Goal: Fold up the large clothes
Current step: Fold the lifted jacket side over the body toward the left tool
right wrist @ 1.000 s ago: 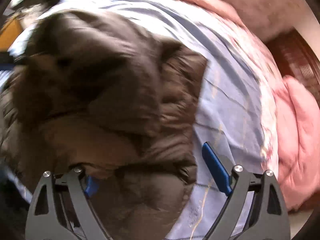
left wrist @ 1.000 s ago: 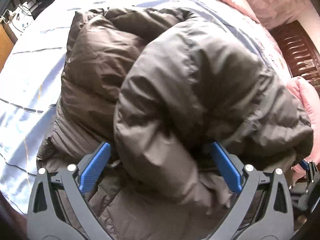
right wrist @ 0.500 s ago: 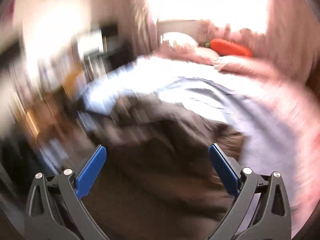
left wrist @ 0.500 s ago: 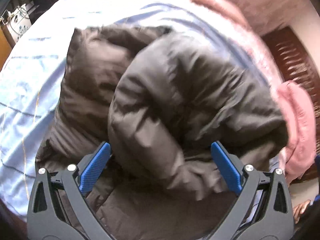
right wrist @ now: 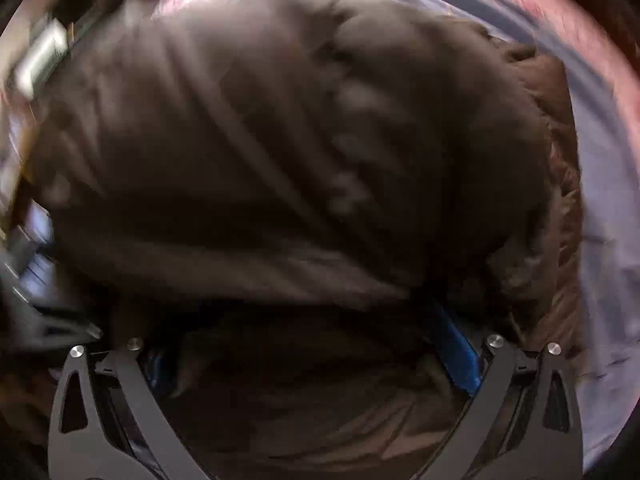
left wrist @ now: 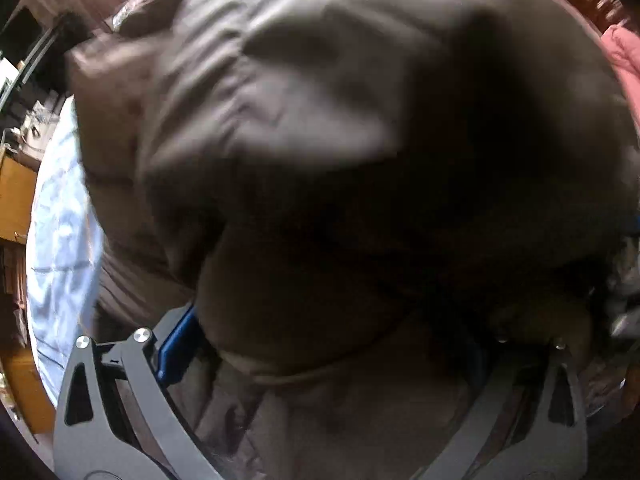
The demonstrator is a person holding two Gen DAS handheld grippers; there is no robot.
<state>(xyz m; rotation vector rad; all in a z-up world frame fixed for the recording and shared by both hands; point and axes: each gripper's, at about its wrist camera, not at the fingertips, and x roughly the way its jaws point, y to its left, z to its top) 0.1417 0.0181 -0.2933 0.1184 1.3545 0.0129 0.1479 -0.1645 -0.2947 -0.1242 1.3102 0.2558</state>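
A bulky dark brown puffer jacket (left wrist: pixel 340 140) fills the left wrist view and also the right wrist view (right wrist: pixel 280 152), bunched up on a light blue bed sheet (left wrist: pixel 60 240). My left gripper (left wrist: pixel 328 344) is open, pressed close against the jacket; its left blue pad (left wrist: pixel 176 348) shows, and the right fingertip is buried under fabric. My right gripper (right wrist: pixel 312 344) is open too, jaws wide, with jacket fabric bulging between and over them; its right blue pad (right wrist: pixel 456 352) shows. Both views are blurred.
The light blue sheet (right wrist: pixel 612 208) lies to the right of the jacket, with a pink blanket (right wrist: pixel 560 12) beyond it. Pink bedding (left wrist: pixel 624 64) is at the right; wooden furniture (left wrist: pixel 16 200) stands left of the bed.
Both grippers have moved in close to the jacket, which now fills both views. The right gripper swung up toward the room and came back down onto the jacket.
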